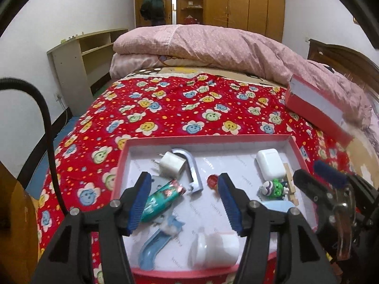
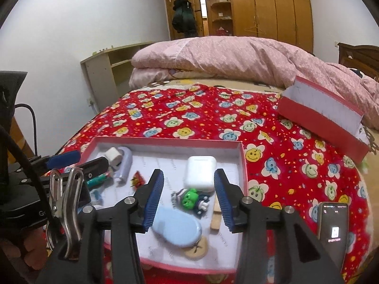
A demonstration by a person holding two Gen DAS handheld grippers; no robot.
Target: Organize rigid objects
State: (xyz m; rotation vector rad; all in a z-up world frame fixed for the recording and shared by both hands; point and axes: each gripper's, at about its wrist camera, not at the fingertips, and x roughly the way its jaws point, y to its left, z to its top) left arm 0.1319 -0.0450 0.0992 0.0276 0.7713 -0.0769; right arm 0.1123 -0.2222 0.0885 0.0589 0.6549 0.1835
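Several small objects, one perhaps a blurred white cup [image 1: 214, 248], loose in pink-rimmed tray [image 1: 206, 139].

Glossy white plastic earbud case [image 2: 200, 173] in a matt cardboard box [image 2: 244, 165]

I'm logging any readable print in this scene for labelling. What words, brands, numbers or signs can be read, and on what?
"FASHION", repeated in grey and mostly turned or upside down: on the white lining of the pink box.
"G": partial white lettering on the black camera body; the rest is hidden.
Phone: lit screen text and icon, too small to read.
Teal tube: printed wrapper, too blurred to read.
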